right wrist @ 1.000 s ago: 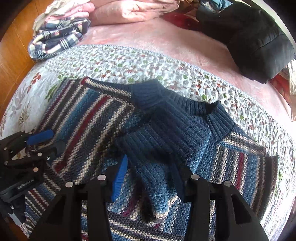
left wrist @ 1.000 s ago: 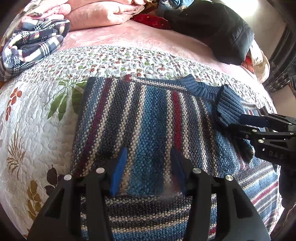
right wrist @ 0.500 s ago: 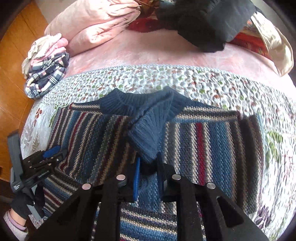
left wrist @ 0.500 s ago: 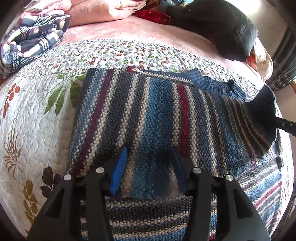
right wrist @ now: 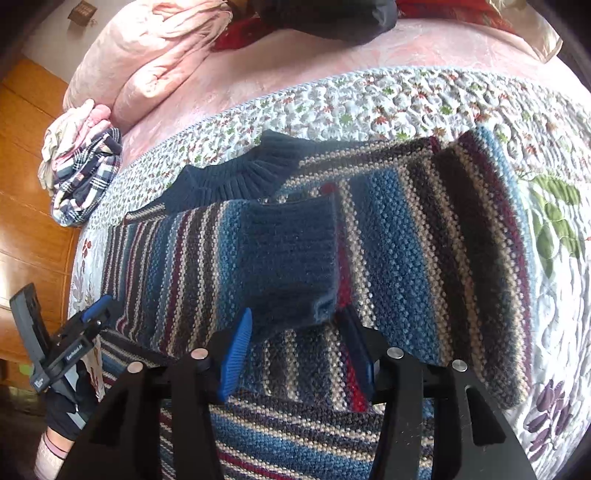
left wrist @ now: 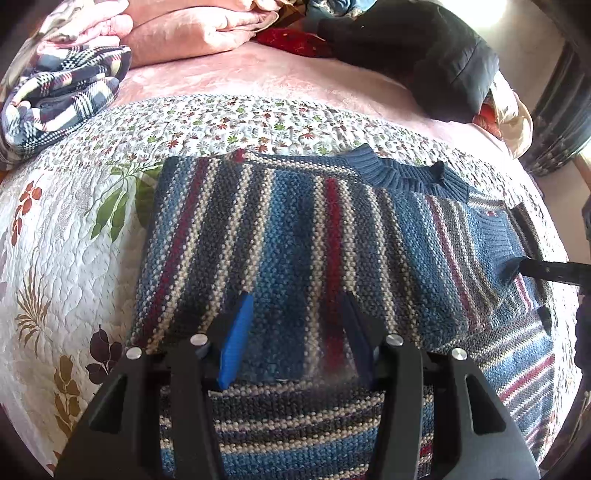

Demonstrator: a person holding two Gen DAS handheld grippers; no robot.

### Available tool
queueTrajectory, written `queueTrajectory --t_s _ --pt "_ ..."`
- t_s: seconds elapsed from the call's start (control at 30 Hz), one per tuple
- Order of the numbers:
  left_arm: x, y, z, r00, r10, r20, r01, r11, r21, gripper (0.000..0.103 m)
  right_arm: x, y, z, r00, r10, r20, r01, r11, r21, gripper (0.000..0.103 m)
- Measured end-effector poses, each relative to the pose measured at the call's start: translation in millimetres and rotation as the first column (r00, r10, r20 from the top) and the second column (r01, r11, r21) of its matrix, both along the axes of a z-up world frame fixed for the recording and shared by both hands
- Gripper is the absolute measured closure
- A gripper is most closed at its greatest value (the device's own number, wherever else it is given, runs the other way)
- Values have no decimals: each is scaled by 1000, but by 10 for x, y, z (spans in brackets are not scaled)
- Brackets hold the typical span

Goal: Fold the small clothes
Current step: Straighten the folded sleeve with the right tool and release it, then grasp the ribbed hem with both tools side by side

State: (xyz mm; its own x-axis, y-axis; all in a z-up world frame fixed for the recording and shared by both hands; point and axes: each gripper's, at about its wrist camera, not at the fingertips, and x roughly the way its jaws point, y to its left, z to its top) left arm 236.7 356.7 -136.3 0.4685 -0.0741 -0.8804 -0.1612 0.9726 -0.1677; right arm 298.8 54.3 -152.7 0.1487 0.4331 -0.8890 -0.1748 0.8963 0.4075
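A striped knit sweater (left wrist: 303,236) lies spread on the floral quilt (left wrist: 74,236) of the bed, its navy collar (left wrist: 402,173) toward the far side; there are no containers in view. The left gripper (left wrist: 295,332) hovers over the sweater's near part with its jaws apart and nothing between them. In the right wrist view the right gripper (right wrist: 295,343) is also released, jaws wide, with the navy sleeve cuff (right wrist: 291,258) lying folded across the sweater's body just beyond its fingertips. Half a second ago that gripper was clenched on the cuff, carrying it across; now the cuff is let go and rests flat. The left gripper has barely moved. A plaid garment (left wrist: 62,96) is bundled at the far left, pink bedding (left wrist: 192,33) behind it, and a black jacket (left wrist: 424,51) at the far right.
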Motion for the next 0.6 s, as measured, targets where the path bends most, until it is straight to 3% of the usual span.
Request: queueTrajectory --t_s 0.03,0.13,0.17,0.27,0.47,0.6 --pt "10 -16 -12 1000 -7 -5 7 1000 6 54 27 18 -41 1000 -6 -9 6 1000 3 70" --pt "35 -45 -70 1000 -15 -22 15 999 28 53 60 22 -31 1000 -20 2 20 999 28 91" --pt "35 -41 -85 1000 -14 -24 15 1000 22 52 48 12 15 1000 -22 18 21 999 40 94" --pt "18 1 -106 1000 -8 -22 8 1000 -1 50 -25 -27 107 998 -25 60 24 1000 13 95" --pt "-2 -6 -177 999 -13 -36 13 1000 -4 47 -50 -3 -160 999 -41 15 42 998 -52 95" --pt "7 -14 -201 999 7 -49 -7 1000 -5 46 -37 34 -155 999 -30 21 31 996 -84 95"
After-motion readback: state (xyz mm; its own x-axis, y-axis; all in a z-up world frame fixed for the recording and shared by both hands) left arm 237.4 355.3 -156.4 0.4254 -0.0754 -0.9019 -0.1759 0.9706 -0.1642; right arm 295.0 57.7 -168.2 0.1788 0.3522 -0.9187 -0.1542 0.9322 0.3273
